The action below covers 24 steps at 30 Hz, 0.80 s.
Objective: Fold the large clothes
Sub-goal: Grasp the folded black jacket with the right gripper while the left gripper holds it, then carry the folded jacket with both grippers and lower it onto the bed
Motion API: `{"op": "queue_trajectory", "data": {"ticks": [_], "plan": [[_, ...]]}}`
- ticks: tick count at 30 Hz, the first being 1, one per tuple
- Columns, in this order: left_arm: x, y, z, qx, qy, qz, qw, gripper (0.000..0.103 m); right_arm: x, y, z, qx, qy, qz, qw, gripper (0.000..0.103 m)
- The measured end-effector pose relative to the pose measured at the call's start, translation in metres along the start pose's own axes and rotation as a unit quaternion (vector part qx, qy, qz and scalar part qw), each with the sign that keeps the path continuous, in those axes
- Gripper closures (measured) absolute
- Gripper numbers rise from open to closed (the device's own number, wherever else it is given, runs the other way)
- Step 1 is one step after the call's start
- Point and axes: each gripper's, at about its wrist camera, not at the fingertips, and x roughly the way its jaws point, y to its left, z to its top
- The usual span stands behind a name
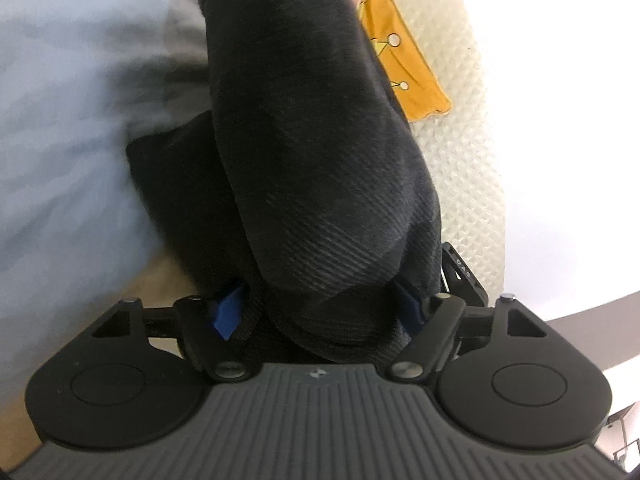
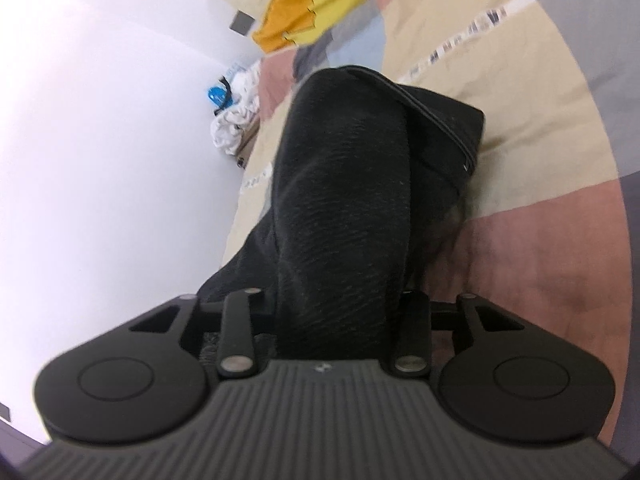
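Observation:
A large black knit garment hangs bunched from my left gripper, which is shut on it; the cloth covers both fingers, with only bits of the blue pads showing. The same black garment fills the middle of the right wrist view, and my right gripper is shut on it with its fingers hidden in the folds. The garment's seamed edge droops toward the bed.
A patterned bedspread in beige, pink and grey lies below. An orange-yellow cloth rests on a cream textured pillow. A light blue cloth lies left, blurred. A white wall and a pile of white laundry stand beside the bed.

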Motion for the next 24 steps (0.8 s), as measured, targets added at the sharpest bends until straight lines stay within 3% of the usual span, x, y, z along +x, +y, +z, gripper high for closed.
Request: {"op": "queue_trajectory", "data": {"ticks": [7, 14, 18, 24], "plan": [[-0.010, -0.021, 0.017, 0.025, 0.004, -0.036, 0.9990, 0.031, -0.059, 0.015, -0.006, -0.020, -0.046, 0.010, 0.999, 0.066], [0.015, -0.061, 0.009, 0.057, 0.064, -0.073, 0.9936, 0.031, -0.140, 0.012, -0.005, -0.026, -0.105, -0.010, 0.994, 0.067], [0.048, -0.109, -0.001, 0.098, 0.106, -0.092, 0.9852, 0.031, -0.194, 0.001, 0.001, -0.012, -0.158, -0.016, 0.987, 0.067], [0.128, -0.201, -0.013, 0.163, 0.158, -0.124, 0.9659, 0.031, -0.284, -0.011, 0.024, -0.007, -0.258, -0.052, 0.965, 0.067]]}}
